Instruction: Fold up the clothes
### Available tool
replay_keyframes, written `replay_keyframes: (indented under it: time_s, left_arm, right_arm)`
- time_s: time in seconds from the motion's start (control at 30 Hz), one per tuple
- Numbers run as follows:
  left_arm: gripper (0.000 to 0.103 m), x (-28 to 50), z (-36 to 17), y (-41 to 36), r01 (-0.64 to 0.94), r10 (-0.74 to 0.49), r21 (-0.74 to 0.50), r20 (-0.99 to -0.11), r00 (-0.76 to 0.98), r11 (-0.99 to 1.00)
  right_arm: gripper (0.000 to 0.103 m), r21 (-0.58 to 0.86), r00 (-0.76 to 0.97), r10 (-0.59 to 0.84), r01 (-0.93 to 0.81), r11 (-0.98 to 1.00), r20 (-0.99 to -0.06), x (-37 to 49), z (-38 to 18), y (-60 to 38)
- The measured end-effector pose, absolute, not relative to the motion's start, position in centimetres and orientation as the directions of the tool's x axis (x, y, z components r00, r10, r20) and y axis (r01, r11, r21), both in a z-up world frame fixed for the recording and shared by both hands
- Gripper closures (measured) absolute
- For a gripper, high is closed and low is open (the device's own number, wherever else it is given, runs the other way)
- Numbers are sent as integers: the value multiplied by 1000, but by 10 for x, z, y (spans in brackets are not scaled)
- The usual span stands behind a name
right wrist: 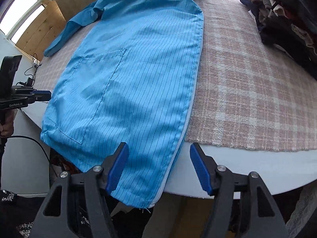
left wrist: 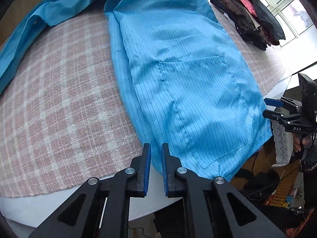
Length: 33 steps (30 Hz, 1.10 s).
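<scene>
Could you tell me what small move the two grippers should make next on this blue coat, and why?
Probably close the right gripper on the hem: its jaws stand wide open astride the zipper edge of the blue coat. The left gripper, nearly shut and seemingly empty, sits at the hem's other corner, so a fold could follow.

The pink plaid cloth [right wrist: 247,91] lay bare between the blue coat [right wrist: 138,75] and the heap of dark clothes [right wrist: 287,19], leaving an open lane along the coat's zip edge, and a second bare stretch showed on the coat's other flank below its spread sleeve [left wrist: 23,39]. The heap closed off the far right of the table [right wrist: 237,166], while the coat's hem overhung the near rim, where the left gripper [left wrist: 156,170], jaws a narrow gap apart, and the right gripper [right wrist: 158,168], jaws wide, had free air beneath them
</scene>
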State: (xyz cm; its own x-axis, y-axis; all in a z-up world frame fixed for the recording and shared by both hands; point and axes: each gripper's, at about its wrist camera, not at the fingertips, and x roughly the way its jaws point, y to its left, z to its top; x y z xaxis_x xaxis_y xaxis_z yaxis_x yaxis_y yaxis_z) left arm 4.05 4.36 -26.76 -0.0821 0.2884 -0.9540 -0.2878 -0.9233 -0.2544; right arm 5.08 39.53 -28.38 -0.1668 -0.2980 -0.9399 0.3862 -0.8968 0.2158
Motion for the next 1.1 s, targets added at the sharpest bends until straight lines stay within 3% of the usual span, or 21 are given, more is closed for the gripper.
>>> replay_keyframes:
  time_s: [0.13, 0.2, 0.27, 0.33, 0.4, 0.43, 0.6, 0.67, 0.8, 0.83, 0.97, 1.03, 1.1]
  left_arm:
    - [79, 55, -262, 43, -288, 308, -281, -950, -50, -915]
    - [55, 61, -251, 47, -278, 372, -342, -926, -59, -897]
    - [49, 64, -246, 60, -290, 414, -382, -909, -54, -878]
    - [52, 60, -254, 74, -312, 410, -380, -912, -33, -871]
    - [98, 57, -266, 84, -336, 354, -328, -935, -17, -883]
    - [100, 55, -273, 88, -348, 316, -293, -949, -12, -891]
    - [100, 50, -255, 63, -289, 290, -255, -953, -86, -923]
    - [95, 51, -247, 61, -279, 322, -289, -943, -80, -916]
    - [55, 76, -230, 74, -333, 364, -328, -930, -49, -884]
    - [53, 83, -229, 78, -346, 370, -336, -928, -34, -876]
    - [53, 91, -252, 99, -373, 275, -254, -961, -2, -892]
    - [57, 87, -263, 100, -361, 277, -266, -961, 22, -894]
    - [78, 84, -270, 102, -361, 288, -284, -957, 43, -888]
  right_arm:
    - [40, 187, -138, -268, 426, -885, -953, 59, -300, 382]
    - [40, 231, -156, -315, 406, -885, -936, 60, -292, 390]
    - [40, 243, -160, -323, 383, -891, -933, 56, -292, 395]
    - [40, 229, -154, -308, 390, -892, -939, 52, -297, 391]
    - [40, 207, -146, -288, 412, -888, -946, 49, -301, 382]
    - [40, 192, -142, -276, 430, -882, -951, 49, -303, 376]
    - [40, 86, -166, -188, 487, -869, -968, 51, -302, 361]
    - [40, 82, -175, -186, 477, -875, -967, 51, -299, 364]
    - [40, 121, -197, -249, 502, -856, -948, 69, -275, 374]
    - [39, 123, -198, -254, 505, -854, -947, 76, -271, 377]
    - [39, 145, -193, -267, 486, -862, -944, 98, -269, 387]
    - [39, 151, -185, -271, 488, -860, -945, 108, -277, 388]
    - [39, 148, -169, -264, 502, -852, -950, 113, -286, 384]
